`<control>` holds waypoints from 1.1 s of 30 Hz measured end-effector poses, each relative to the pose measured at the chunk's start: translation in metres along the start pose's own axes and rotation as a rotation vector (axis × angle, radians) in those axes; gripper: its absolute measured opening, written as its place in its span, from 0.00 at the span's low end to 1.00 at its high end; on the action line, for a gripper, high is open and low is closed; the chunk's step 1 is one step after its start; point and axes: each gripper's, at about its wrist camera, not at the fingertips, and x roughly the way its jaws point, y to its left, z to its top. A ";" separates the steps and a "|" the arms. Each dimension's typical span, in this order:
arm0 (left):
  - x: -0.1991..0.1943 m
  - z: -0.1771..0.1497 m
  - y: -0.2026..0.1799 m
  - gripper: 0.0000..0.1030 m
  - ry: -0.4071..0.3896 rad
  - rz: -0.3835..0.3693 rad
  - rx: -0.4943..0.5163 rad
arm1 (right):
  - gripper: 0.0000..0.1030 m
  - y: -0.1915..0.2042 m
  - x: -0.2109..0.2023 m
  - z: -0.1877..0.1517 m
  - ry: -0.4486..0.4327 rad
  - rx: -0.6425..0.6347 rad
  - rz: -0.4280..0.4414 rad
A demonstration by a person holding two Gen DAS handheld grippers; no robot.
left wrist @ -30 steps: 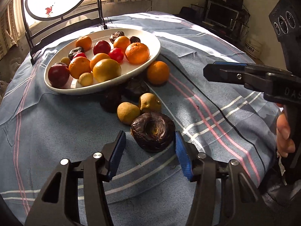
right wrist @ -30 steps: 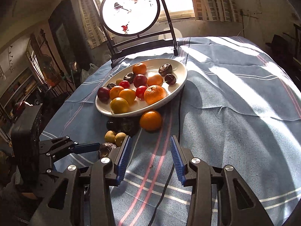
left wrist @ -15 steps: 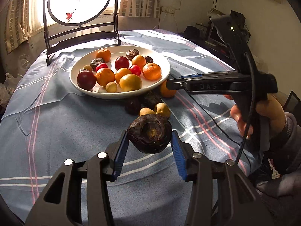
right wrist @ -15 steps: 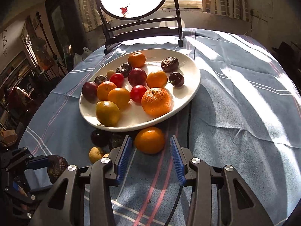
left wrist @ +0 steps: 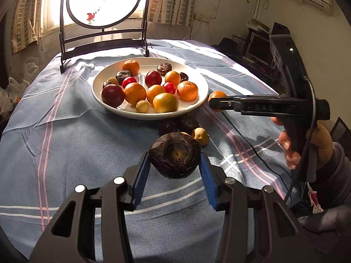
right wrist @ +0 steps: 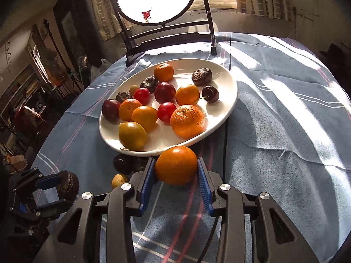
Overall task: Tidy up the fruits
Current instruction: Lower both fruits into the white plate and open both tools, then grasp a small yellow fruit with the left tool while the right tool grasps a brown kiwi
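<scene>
Clamping a dark wrinkled fruit [left wrist: 174,154] between its blue pads, the left gripper [left wrist: 174,171] held it clear above the striped tablecloth [left wrist: 65,149], short of the white plate [right wrist: 228,109] heaped with fruit. Over on the right, the right gripper [right wrist: 176,176] had its jaws set against both sides of an orange [right wrist: 176,165] just beside the plate's near rim.

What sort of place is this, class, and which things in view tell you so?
Probably a lived-in home room: a cloth-covered table with a fruit plate, curtained windows, and a monitor on cluttered shelves.
</scene>
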 end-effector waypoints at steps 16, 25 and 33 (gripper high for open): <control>0.082 0.124 0.044 0.45 0.003 0.073 -0.051 | 0.38 -0.004 0.042 0.102 -0.070 0.050 -0.009; 0.051 0.101 0.041 0.65 -0.052 0.087 -0.052 | 0.44 0.005 0.012 0.085 -0.115 0.015 -0.015; 0.023 0.028 0.014 0.66 0.033 0.057 0.045 | 0.44 0.028 0.001 0.000 0.029 -0.067 0.036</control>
